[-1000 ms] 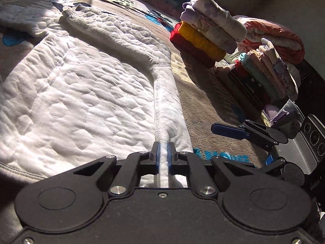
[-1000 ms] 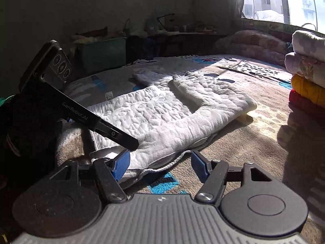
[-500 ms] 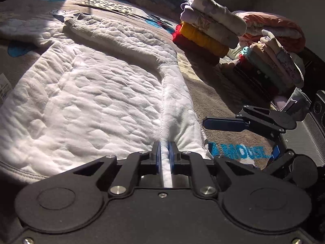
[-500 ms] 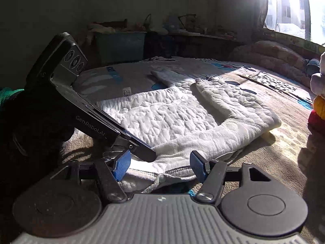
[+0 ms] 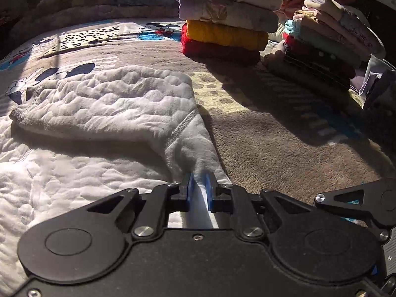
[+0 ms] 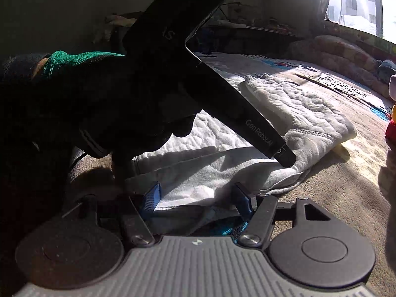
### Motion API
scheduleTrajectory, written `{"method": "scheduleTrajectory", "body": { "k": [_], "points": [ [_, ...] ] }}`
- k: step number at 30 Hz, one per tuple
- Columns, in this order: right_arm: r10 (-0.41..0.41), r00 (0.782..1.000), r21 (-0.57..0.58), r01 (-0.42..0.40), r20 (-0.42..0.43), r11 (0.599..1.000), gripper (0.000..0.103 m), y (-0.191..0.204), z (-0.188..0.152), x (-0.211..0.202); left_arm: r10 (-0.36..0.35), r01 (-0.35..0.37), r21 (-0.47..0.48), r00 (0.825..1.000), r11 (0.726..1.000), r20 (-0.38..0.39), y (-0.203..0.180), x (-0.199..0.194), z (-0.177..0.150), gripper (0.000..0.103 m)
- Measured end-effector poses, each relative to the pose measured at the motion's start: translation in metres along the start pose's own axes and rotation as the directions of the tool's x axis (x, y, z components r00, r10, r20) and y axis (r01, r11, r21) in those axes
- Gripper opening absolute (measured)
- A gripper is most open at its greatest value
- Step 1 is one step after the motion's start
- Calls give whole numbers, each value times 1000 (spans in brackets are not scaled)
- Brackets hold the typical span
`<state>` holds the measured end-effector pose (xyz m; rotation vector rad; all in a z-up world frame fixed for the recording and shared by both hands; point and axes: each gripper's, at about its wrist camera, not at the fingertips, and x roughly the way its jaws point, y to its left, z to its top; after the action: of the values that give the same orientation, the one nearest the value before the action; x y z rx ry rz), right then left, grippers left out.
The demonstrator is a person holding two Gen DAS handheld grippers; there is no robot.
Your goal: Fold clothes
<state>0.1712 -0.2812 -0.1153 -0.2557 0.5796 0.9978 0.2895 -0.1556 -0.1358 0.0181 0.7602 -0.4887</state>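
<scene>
Left wrist view: the left gripper (image 5: 199, 185) is closed to a narrow gap with a ridge of the white quilted garment (image 5: 104, 113) pinched between its blue pads (image 5: 189, 189). The garment lies on a patterned blanket (image 5: 272, 143), spreading to the near left, with a sleeve (image 5: 111, 99) already folded across its body at mid-left. Two stacks of folded clothes (image 5: 227, 24) stand at the far right, well apart from it. A corner of the right gripper (image 5: 358, 203) shows at the near right edge.

Right wrist view: the right gripper (image 6: 196, 196) stands wide open, its blue pads (image 6: 151, 198) either side of the garment's near hem (image 6: 193, 188) and holding nothing. The left gripper (image 6: 222, 94), gripped by a dark-gloved hand (image 6: 111, 113) with a green cuff, crosses the view from upper left, its tip down on the cloth at right of centre. Sunlight falls from a window (image 6: 358, 7) at far right.

The garment looks thick, soft and light, likely to sag and crease rather than hold a line, and its fleecy face should give the pads good purchase. The hem at a corner, through both layers, appears the soundest place to take hold; a grip on one layer alone could let the fold slide open.
</scene>
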Motion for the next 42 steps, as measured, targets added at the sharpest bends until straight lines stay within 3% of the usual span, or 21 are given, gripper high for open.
{"method": "scheduleTrajectory", "body": {
  "k": [2,5,8,12,15,18,20,22,25,30,32,34,36,38,42],
  "points": [
    [10,1000,2,-10,-1,1000,65,-1,0,-1,-18,18,-14,1000,1000,-17,4,-8,9,10],
    [18,1000,0,-18,-7,1000,66,0,2,-1,-31,31,5,996,1000,85,3,-26,25,10],
    [28,1000,0,-28,-12,1000,67,-1,3,-1,-11,13,-17,990,1000,143,9,-12,36,11],
    [38,999,6,-38,-14,999,69,-1,4,-1,58,-57,-57,998,997,16,18,30,51,13],
    [48,999,12,-48,-12,999,70,-3,4,0,71,-72,1,994,997,81,5,20,72,13],
    [58,998,16,-58,-11,998,71,-5,4,0,66,-68,26,994,997,85,1,35,94,16],
    [64,998,20,-64,-10,998,72,-5,3,-1,109,-110,16,993,994,45,8,57,102,18],
    [70,998,26,-69,-10,997,72,-6,3,-1,215,-217,-45,975,975,-50,24,83,99,18],
    [80,997,35,-80,-10,996,73,-6,4,-2,171,-174,-240,985,955,-33,44,83,95,17],
    [81,997,33,-81,-10,996,75,-5,5,-3,218,-223,-216,975,951,-46,32,85,98,18],
    [78,997,30,-78,-10,997,75,-4,5,-5,208,-217,-205,976,954,-65,32,82,102,18],
    [73,997,26,-72,-10,997,75,-3,6,-6,156,-165,-256,986,952,-58,39,66,105,21],
    [65,998,23,-65,-12,998,75,-1,8,-8,149,-140,-295,989,945,10,47,37,103,53],
    [67,998,28,-67,-9,997,75,-2,10,-10,155,-126,-324,986,938,65,56,12,99,55],
    [108,994,61,-110,23,992,74,-16,9,-21,202,-130,-430,971,894,127,97,-38,80,55]
  ]
}}
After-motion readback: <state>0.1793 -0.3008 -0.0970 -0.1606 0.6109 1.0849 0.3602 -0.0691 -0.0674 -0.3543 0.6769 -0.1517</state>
